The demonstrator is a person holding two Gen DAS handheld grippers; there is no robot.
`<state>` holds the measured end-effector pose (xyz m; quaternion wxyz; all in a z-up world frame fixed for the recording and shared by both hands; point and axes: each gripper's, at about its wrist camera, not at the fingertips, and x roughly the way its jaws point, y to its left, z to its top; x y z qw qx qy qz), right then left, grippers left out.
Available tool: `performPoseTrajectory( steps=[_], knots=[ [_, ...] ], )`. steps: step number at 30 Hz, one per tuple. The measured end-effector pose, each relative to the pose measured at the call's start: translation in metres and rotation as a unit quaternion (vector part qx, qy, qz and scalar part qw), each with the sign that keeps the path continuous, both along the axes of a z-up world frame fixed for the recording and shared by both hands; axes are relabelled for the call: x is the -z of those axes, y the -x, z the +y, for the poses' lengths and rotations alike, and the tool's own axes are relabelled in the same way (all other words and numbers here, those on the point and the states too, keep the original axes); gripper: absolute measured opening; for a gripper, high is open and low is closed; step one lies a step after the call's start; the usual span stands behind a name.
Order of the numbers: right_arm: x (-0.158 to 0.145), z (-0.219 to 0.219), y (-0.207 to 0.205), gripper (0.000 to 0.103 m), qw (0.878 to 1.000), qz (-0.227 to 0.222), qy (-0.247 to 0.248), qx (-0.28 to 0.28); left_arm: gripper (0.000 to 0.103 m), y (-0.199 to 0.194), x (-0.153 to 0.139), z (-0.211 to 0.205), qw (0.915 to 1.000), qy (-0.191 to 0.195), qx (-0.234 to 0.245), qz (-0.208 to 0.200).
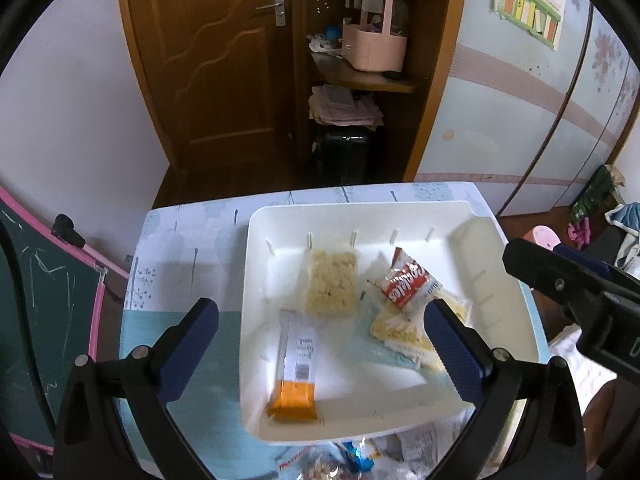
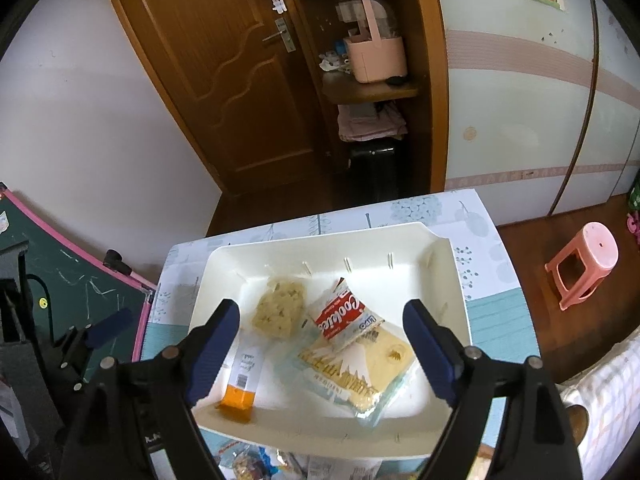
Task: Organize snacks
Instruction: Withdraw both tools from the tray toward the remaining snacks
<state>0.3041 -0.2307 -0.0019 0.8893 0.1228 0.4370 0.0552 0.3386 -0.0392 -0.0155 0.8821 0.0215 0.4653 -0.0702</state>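
Below my left gripper (image 1: 320,334), its jaws spread wide and empty, a white tray (image 1: 360,216) holds an orange-ended stick packet (image 1: 296,364) near-left, while through my right gripper (image 2: 320,336), equally wide and empty, a red cookie packet (image 2: 348,316) lies on a yellow packet (image 2: 360,372).

loose snack packets (image 1: 352,460) below the white tray (image 1: 256,360) are blurred, cut by the bottom edge.
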Motion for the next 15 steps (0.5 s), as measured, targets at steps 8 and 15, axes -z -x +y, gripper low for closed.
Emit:
performPoseTrajectory(
  steps=[8,15],
  knots=[
    [-0.017,0.000,0.034,0.085,1.000,-0.007,0.001,-0.003,0.102,0.042,-0.026,0.012,0.9998,0.016,0.010,-0.001],
    [-0.033,-0.002,0.080,0.085,1.000,-0.006,-0.004,-0.008,0.102,0.094,-0.051,0.020,0.9995,0.014,0.025,-0.015]
  ],
)
